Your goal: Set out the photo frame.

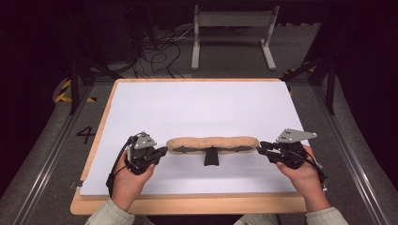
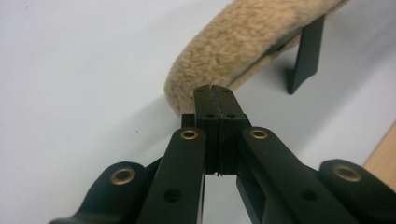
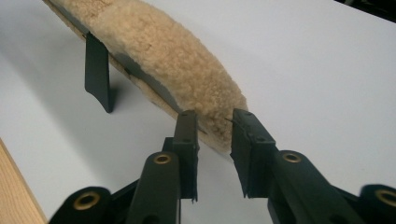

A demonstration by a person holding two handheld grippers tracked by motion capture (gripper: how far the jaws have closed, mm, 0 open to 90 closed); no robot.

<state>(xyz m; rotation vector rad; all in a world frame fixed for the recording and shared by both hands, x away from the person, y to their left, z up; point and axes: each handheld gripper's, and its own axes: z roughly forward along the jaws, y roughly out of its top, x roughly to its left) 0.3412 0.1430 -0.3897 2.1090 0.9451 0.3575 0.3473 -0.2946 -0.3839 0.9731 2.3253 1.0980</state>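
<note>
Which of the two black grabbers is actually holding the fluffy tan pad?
The right gripper: its jaws clamp the end of the fluffy tan pad. The left gripper is shut with nothing between its jaws, just beside the pad's other end.

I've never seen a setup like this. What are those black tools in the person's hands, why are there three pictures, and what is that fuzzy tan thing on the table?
A person sits at a table covered with a white sheet and holds a hand-operated pincer in each hand. The top picture comes from a camera above, looking down. The other two come from small cameras riding on each pincer, looking along its black jaws.

The fuzzy tan thing is a long woolly pad with a dark backing and a short black handle sticking out.

The left gripper has its jaws pressed together with nothing between them, right at one end of the pad. The right gripper has its jaws on either side of the pad's other end, gripping it.
</note>
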